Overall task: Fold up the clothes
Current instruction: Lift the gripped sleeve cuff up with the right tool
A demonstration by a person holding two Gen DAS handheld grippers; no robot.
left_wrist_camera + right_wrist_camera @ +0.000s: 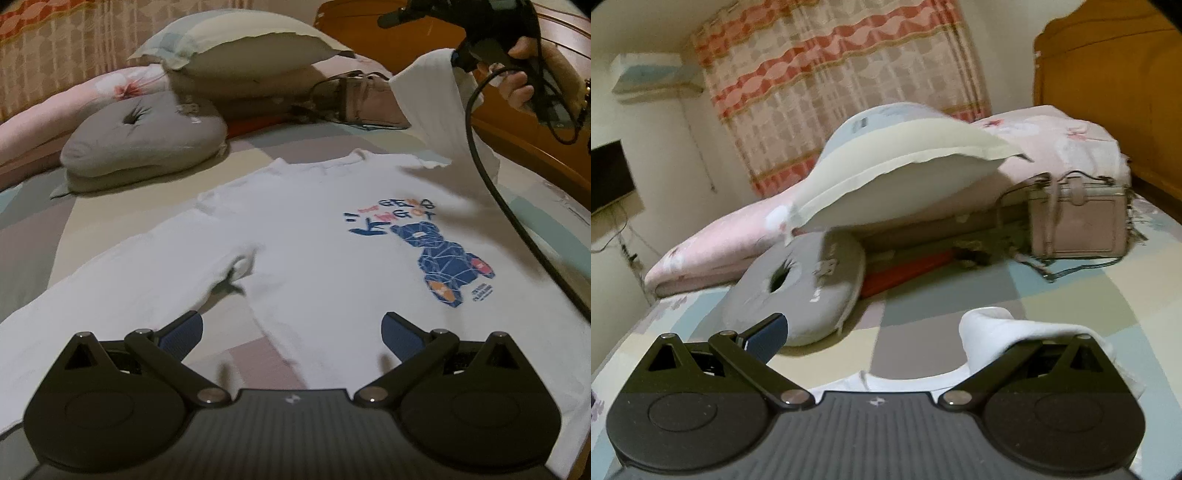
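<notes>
A white T-shirt (303, 236) with a blue bear print (447, 266) lies face up on the bed. My left gripper (291, 328) hovers open over its lower hem, nothing between the blue pads. At the upper right a hand holds my right gripper (463, 57), which lifts the shirt's sleeve (424, 96) off the bed. In the right wrist view the right gripper (879, 332) has its jaws spread wide. The white sleeve (993, 332) is draped over the right finger and hides it. The left finger (768, 332) is bare.
A grey ring cushion (144, 144) and stacked pillows (240, 48) sit beyond the collar, beside a pink handbag (1078, 225). The wooden headboard (524, 147) runs along the right. A black cable (491, 184) hangs across the shirt's right side. The patchwork bedsheet (1052, 291) lies beyond the shirt.
</notes>
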